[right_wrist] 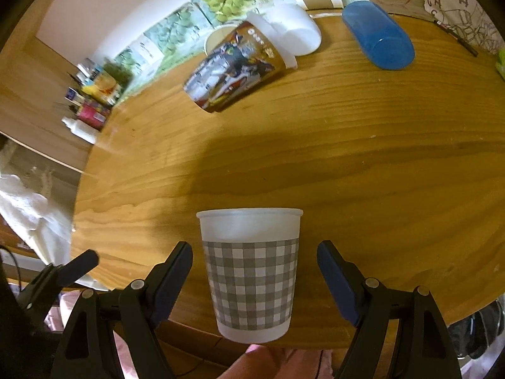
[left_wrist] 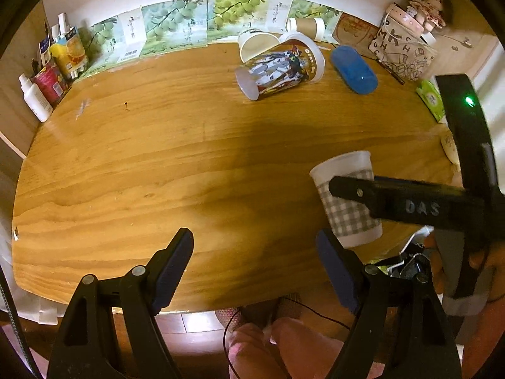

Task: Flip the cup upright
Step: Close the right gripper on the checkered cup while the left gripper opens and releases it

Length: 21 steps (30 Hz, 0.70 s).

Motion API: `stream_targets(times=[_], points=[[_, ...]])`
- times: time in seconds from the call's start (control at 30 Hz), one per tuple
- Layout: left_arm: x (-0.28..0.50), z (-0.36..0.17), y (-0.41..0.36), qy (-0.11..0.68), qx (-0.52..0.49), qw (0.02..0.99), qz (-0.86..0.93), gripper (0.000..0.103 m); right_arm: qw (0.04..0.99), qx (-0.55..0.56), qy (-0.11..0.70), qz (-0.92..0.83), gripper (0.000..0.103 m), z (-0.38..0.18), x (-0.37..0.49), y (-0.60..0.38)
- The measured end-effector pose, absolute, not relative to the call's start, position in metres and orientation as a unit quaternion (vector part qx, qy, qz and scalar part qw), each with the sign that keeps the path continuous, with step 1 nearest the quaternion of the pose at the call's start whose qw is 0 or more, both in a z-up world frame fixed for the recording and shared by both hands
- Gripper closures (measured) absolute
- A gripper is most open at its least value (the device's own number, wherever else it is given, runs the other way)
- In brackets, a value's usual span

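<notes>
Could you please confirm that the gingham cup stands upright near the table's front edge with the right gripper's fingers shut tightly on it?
Not quite. The gingham cup does stand upright near the front edge of the table, but the right gripper is open: in the right wrist view its fingers flank the cup with a clear gap on both sides, not touching it.

cups point(left_wrist: 347, 199): 5 | blue case point(left_wrist: 353, 69): 1 | white bottle point(left_wrist: 36, 99): 1 | doll point(left_wrist: 426, 3): 1
</notes>
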<state>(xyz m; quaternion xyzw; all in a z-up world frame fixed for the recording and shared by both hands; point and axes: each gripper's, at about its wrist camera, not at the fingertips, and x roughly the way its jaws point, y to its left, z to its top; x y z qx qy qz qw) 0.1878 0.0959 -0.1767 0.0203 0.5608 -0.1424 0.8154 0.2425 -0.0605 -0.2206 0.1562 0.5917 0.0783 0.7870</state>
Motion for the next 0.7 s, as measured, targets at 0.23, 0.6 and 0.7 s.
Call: stream_targets(times=[0.23,0.6,0.7], points=[[0.180,-0.182,0.116,0.574,-0.007,0.806,-0.146,0.020,0.782,0.149,0.603,0.050,0.021,-0.232,0.250,-0.049],[0.167,-0.181,0.124,0.560,-0.004,0.813,-0.158,0.020,0.763,0.151,0.629,0.011,0.021,-0.255,0.261,-0.043],[0.166,-0.180,0.122,0.561,-0.002,0.810,-0.171,0.020,0.765,0.150,0.626,0.006,0.031,-0.256,0.262,-0.046]])
